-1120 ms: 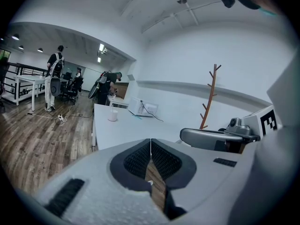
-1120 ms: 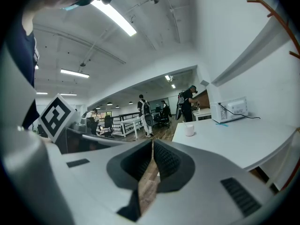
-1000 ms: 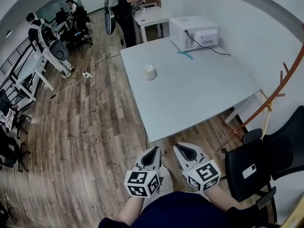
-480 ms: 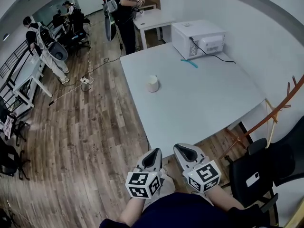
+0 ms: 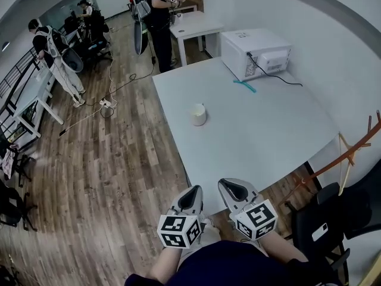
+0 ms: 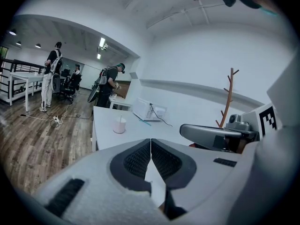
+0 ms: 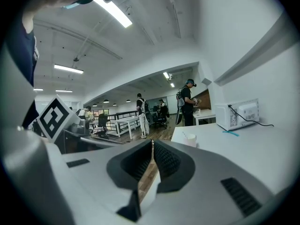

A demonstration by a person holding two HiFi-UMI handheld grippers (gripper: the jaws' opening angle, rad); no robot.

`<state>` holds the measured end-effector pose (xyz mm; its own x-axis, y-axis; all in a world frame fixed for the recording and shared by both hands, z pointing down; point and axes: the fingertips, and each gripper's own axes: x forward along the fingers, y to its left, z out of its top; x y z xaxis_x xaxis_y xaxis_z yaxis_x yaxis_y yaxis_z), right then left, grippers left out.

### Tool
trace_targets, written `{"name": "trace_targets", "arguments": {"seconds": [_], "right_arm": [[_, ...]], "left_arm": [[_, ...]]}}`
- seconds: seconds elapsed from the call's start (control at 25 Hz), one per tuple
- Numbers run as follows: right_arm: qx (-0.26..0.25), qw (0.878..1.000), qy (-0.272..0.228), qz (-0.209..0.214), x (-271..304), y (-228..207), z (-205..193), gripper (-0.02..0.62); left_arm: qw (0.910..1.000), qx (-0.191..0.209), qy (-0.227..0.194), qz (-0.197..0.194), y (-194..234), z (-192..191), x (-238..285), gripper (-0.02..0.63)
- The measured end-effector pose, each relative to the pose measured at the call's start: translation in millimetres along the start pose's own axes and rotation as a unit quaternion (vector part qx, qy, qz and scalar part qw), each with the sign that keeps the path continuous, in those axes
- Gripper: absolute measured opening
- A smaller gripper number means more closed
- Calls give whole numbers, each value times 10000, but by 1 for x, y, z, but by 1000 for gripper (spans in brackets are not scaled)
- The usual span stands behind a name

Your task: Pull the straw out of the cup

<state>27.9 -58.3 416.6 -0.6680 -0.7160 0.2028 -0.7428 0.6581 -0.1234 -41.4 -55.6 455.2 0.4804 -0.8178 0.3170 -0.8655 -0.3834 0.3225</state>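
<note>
Left gripper [image 5: 191,190], right gripper [image 5: 230,185] closed (cup [image 5: 199,114] well apart)

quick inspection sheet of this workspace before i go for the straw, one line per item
surface: white table, mostly bare.
job's things: cup upright toward the table's left side, straw standing in it; neither gripper near it.
clutter: microwave at the far end; small teal item lying in front of it.
grippers: left gripper and right gripper both have jaws together with nothing between them, short of the table's near edge.
cables: black cord running from the microwave across the table; power strip with leads on the floor.
surroundings: wood floor; black chair and coat stand at right; people at desks beyond.
</note>
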Motion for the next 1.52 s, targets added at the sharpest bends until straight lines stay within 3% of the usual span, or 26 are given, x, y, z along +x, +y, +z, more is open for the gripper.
{"name": "trace_targets", "arguments": {"seconds": [0.88,1.52], "right_arm": [[-201,9993,157,-289,97,-40,16,34],[-358,9982,484,0,161,-91,7,35]], "left_arm": [[9998,-92,124,-148,74,30,56,20],[9987,-417,237,188,99,26,104,20]]}}
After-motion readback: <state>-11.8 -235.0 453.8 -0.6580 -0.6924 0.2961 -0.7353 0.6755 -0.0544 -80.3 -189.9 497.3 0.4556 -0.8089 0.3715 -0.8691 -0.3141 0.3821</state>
